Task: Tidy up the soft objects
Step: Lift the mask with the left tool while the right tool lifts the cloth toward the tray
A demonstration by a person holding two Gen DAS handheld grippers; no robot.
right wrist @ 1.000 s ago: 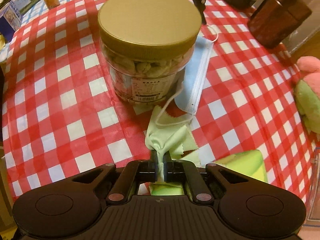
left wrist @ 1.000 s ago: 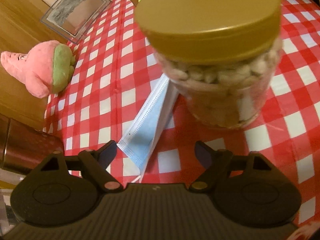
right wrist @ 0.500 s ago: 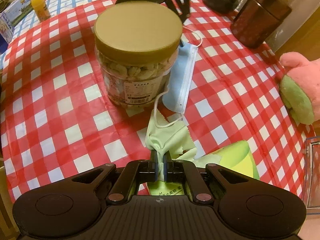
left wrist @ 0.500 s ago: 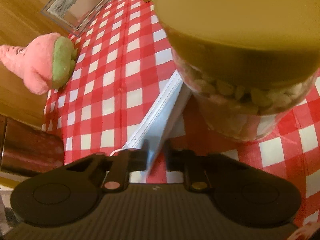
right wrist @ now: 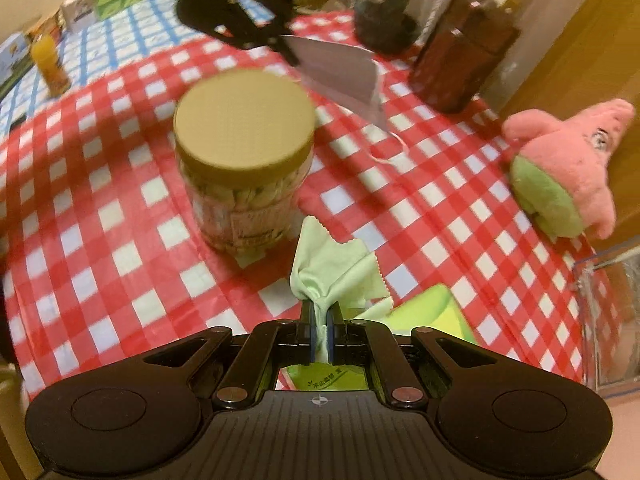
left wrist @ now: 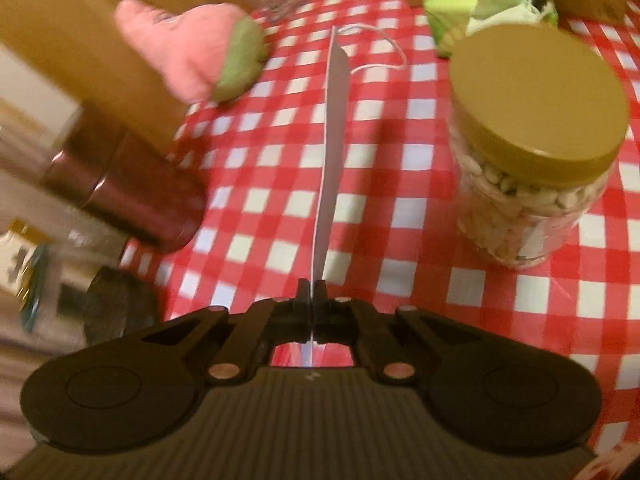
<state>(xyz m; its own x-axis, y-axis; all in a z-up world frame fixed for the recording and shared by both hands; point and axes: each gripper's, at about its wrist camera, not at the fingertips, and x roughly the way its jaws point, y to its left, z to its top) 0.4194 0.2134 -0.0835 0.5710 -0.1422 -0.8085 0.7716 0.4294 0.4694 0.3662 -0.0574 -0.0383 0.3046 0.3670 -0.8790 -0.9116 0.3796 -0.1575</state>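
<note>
My left hand-held gripper (left wrist: 311,286) is pinched fully closed on one end of the mask (left wrist: 334,128), which I see edge-on, stretching away toward 12 o'clock clear of the tabletop (left wrist: 400,216), its ear loop (left wrist: 382,50) trailing at the far end. My right hand-held gripper (right wrist: 319,312) is clamped tight on a bunched corner of the green cloth (right wrist: 334,264), the rest fanning out just above the checks near the foot of the jar (right wrist: 244,160). From the right camera the plush (right wrist: 568,168) lies at 3 o'clock by the tabletop's edge, and a clear bin (right wrist: 600,280) (likely where the soft things belong, though that is my guess) sits at 4 o'clock. The risks, as I judge them: the mask is held by a thin edge only, so a quick swing could let it slip out; its dangling loop could snag the jar lid as it passes at 1 o'clock in the left view; and the loose cloth could drag against the jar or the green packet (right wrist: 432,308) beneath it and pull free or tip something over.
</note>
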